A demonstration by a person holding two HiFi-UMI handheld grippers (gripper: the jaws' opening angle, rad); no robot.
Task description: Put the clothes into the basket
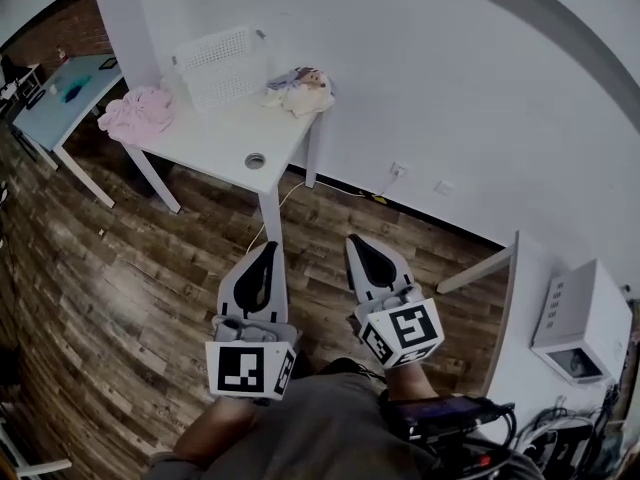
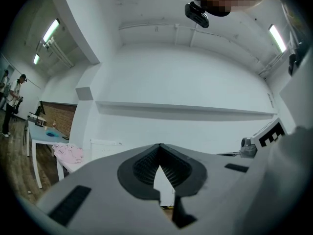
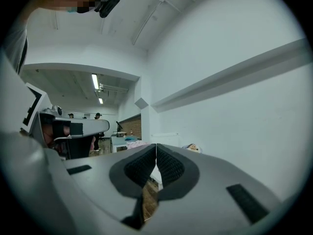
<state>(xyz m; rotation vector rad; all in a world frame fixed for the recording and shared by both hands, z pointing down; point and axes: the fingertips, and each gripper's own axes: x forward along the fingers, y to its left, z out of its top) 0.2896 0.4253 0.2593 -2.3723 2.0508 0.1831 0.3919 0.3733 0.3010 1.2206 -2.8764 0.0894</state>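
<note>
- Near me, I hold the left gripper [image 1: 266,250] and right gripper [image 1: 356,243] side by side, jaws pressed together, empty.
- Far ahead on the white table [image 1: 215,143], pink clothes [image 1: 137,114] lie left of the basket [image 1: 220,66], a pale pile [image 1: 300,90] right.

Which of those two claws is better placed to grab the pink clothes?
Probably the left gripper: the pink clothes lie at the table's left end, on its side. It and the right gripper are shut, empty and well short of the table, so the edge is slight.
</note>
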